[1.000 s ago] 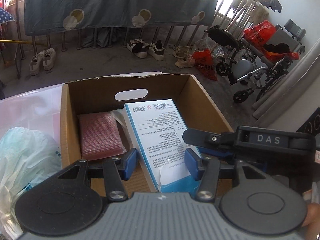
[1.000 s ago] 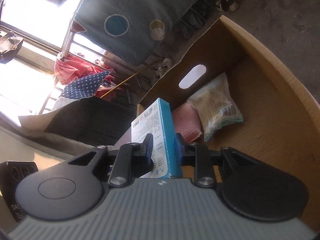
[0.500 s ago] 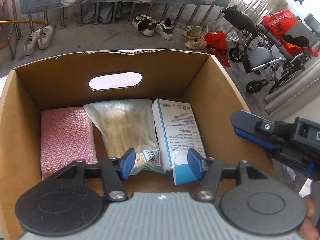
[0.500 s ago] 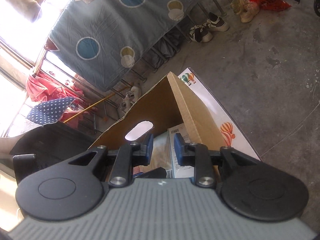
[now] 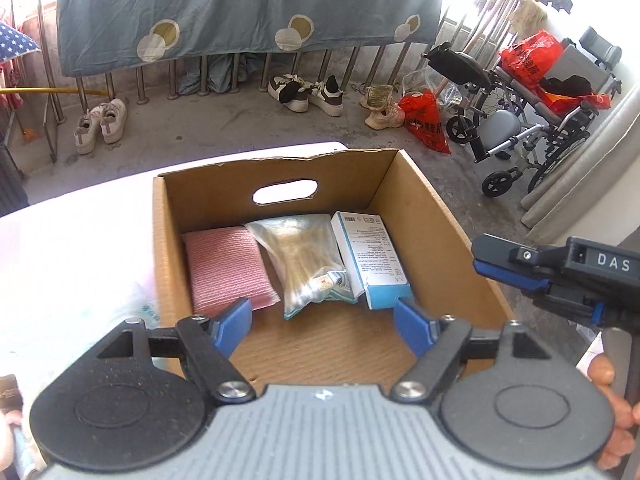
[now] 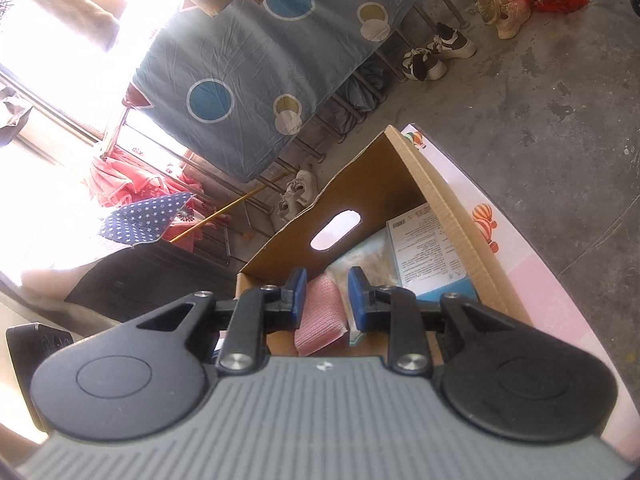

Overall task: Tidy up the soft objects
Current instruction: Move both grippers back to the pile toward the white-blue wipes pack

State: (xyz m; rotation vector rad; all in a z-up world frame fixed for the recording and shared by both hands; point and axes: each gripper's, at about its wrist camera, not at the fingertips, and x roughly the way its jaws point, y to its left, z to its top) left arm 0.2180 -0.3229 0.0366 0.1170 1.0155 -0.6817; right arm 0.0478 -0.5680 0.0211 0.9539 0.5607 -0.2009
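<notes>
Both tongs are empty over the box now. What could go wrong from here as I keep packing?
1. The blue-and-white carton leans on the clear bag; a nudge might tip it flat.
2. The right tongs hover just outside the cardboard box wall, so swinging in low may knock or shift it.
3. The left tongs are wide open over the bare floor of the box; reaching in could snag the pink pad or bag.
</notes>
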